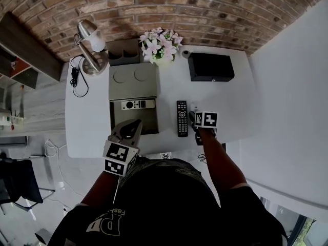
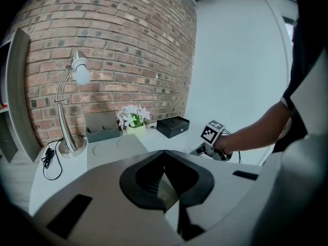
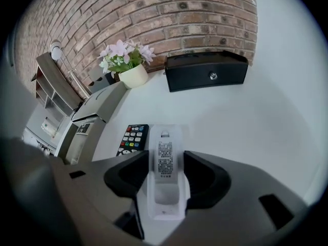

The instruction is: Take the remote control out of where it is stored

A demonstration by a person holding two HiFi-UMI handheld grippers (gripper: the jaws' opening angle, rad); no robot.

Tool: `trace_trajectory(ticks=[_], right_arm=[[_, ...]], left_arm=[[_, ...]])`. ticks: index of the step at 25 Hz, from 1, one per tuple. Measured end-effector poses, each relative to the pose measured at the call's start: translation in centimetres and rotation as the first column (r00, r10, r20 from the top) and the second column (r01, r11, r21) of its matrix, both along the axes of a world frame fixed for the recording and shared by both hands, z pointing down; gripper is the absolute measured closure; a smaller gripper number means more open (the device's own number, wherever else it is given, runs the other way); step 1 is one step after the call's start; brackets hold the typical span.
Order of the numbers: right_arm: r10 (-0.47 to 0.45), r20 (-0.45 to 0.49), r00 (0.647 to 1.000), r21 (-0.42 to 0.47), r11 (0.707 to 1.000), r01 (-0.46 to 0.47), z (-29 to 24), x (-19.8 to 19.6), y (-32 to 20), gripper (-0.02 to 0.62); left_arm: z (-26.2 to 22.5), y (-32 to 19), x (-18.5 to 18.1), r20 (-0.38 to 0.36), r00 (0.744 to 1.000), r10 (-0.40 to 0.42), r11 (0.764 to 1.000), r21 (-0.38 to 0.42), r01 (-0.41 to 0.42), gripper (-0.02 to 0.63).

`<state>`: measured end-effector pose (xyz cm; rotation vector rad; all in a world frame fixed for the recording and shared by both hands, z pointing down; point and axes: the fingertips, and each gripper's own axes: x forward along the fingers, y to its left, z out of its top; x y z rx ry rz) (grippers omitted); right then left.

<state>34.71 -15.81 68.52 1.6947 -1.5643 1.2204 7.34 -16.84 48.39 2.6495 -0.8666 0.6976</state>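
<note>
We hold a white remote clear of the box

Our right gripper (image 3: pixel 166 158) pinches the white remote (image 3: pixel 165 137), label up, at lower centre over the table (image 3: pixel 241 122), just right of a black remote (image 3: pixel 132 139). Our left gripper (image 2: pixel 164 155), pressed together and empty, hangs over the open grey box (image 1: pixel 111 118).

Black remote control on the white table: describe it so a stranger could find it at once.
On the white table before the brick wall, look just right of the open grey storage box. The black rectangular remote control lies flat on bare tabletop there. Unlike the pale remote inside the box, it is dark and outside.
</note>
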Motion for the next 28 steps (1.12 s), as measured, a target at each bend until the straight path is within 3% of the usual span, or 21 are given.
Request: trace_trajectory(ticks=[16,23,28], right_arm=[[0.030,-0.015,0.999,-0.028,0.999,-0.030,0.8,0.4,0.0,0.373],[0.037,-0.033,0.999,0.041,0.999,-0.035,-0.8,0.8,0.1,0.373],[0.045,-0.027,0.999,0.143,0.989,-0.040,-3.8,0.2,0.2,0.373]], left_arm=[[-0.3,-0.2,-1.5,-0.004,1.000,-0.024,1.000,0.005,0.024,0.600],[-0.7,0.3,-2.3,-0.006,1.000,-0.028,1.000,0.005,0.028,0.598],[-1.2,0.4,-2.9,-0.020,0.999,-0.039,0.999,0.016,0.039,0.600]])
